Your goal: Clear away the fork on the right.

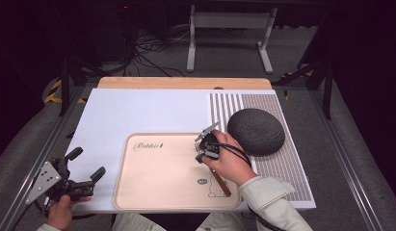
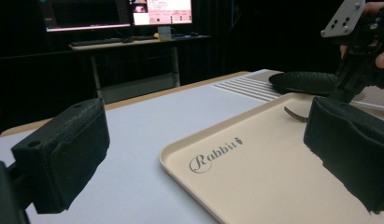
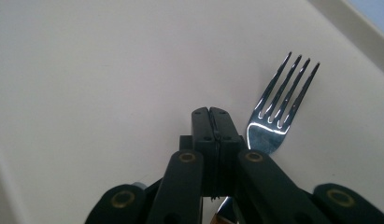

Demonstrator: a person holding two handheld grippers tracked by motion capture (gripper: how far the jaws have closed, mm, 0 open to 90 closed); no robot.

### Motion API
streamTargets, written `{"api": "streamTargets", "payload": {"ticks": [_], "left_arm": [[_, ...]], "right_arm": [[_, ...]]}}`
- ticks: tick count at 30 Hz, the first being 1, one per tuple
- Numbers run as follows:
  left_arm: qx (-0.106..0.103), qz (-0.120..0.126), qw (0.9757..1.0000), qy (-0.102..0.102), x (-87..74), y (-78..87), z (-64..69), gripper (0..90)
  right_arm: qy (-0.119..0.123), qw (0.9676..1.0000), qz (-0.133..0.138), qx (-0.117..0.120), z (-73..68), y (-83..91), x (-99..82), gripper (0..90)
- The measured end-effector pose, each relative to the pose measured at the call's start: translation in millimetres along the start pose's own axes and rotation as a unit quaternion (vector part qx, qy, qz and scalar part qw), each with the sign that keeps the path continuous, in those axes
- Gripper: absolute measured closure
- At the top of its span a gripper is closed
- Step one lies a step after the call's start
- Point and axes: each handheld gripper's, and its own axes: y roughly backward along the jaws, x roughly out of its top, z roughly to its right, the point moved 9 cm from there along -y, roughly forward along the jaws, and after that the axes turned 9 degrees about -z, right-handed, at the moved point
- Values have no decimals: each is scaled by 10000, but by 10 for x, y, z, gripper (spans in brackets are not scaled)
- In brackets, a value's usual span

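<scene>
**Fork gripped over the beige tray, second gripper waiting at the table's near left corner.**

The right gripper (image 3: 213, 116) has its jaws pressed together on the handle of a metal fork (image 3: 278, 109) just behind the head; gripping there leaves the tines free and pointing ahead, low over the "Rabbit" tray (image 1: 152, 192), apparently so the fork can be laid flat inside the rim. In the high view the wooden end of the handle runs back under the right hand (image 1: 227, 161). The left gripper (image 1: 85, 168), jaws wide apart and holding nothing, sits off the tray's left edge, probably kept clear of the working hand. A dark round woven mat (image 1: 256, 131) lies just beyond the tray on the striped placemat (image 1: 282, 173).
</scene>
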Motion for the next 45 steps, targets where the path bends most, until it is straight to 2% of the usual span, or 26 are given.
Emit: {"api": "streamTargets", "payload": {"ticks": [4,11,21,25,35,45], "left_arm": [[-5,11,10000,8,3,2,0,9],[-6,-8,10000,2,-3,-2,-3,8],[-7,-9,10000,4,-4,-3,-2,8],[-5,-7,10000,4,-3,-2,-2,8],[-11,-12,10000,3,-5,-3,-2,9],[-8,-21,10000,-2,-7,-6,1,8]], "right_arm": [[134,9999,-11,-10,55,-72,19,900],[203,9998,-68,-18,109,-143,18,900],[193,9995,-202,-158,180,-194,-7,900],[155,9993,-234,-247,207,-195,-15,900],[-98,9984,-262,-486,386,-145,-73,900],[-333,9972,-271,-617,520,-98,-144,900]]}}
